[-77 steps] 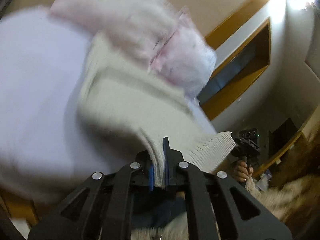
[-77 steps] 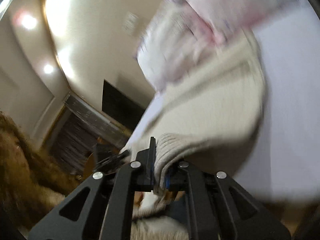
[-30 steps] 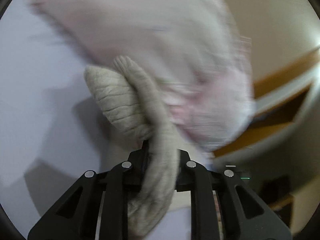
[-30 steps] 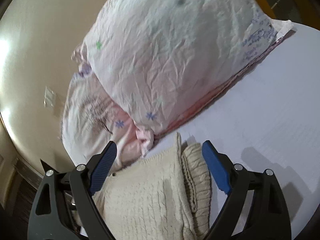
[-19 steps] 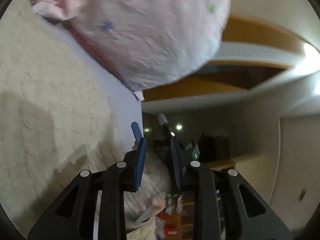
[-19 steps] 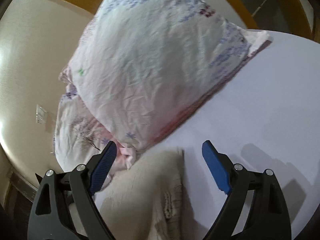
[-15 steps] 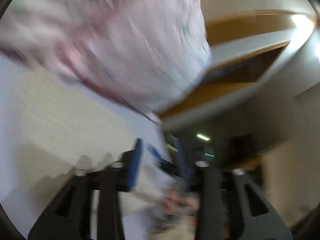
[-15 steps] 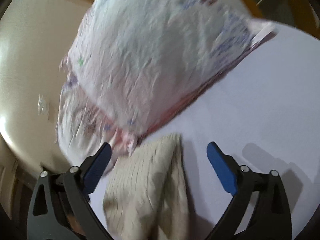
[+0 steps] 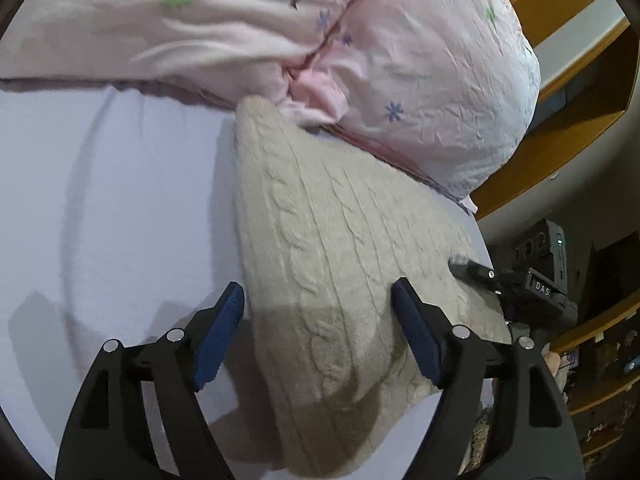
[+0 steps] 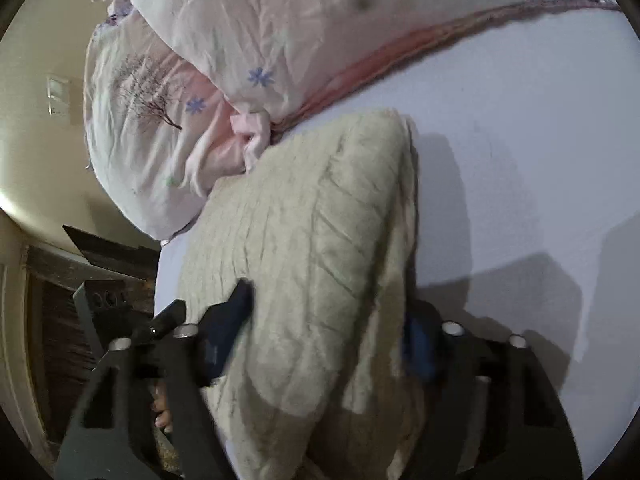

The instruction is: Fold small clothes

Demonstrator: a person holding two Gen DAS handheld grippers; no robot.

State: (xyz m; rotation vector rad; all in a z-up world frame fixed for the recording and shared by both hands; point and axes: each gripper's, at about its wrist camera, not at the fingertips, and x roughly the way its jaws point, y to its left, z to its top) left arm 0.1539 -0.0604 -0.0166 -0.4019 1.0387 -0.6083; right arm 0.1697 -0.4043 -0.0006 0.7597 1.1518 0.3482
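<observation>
I see the cream cable-knit sweater (image 9: 340,264) lying folded on the white bed sheet (image 9: 120,208), its far corner touching the pink floral pillows (image 9: 360,40) stacked at the head of the bed. From my left wrist camera the knit runs from the pillows down toward me, and its near end spreads between and under my tool.

My left gripper (image 9: 318,328) stands wide open: the two blue-padded fingers (image 9: 218,332) are set far apart, one over the bare sheet just beside the sweater's left edge, the other over the knit near its right side. Neither pad pinches any fabric that I can make out. The tool's shadow falls on the near part of the sweater and on the sheet.

In that same view I see my right gripper (image 9: 472,270) reaching in from the right, its dark tip lying on the sweater's right edge.

From my right wrist camera the sweater (image 10: 320,240) fills the middle of the picture, a thick folded bundle bulging up between my right gripper's (image 10: 328,328) fingers. One blue pad (image 10: 224,332) presses against the knit's left side; the other pad (image 10: 416,340) is half hidden behind the fold on the right. The fingers are spread wide with the bundle between them, touching it on the left; whether they actually squeeze it I cannot tell, as this part is blurred.

The pillows (image 10: 240,60) lie just beyond the sweater, and the sheet (image 10: 520,140) stretches off to the right.
</observation>
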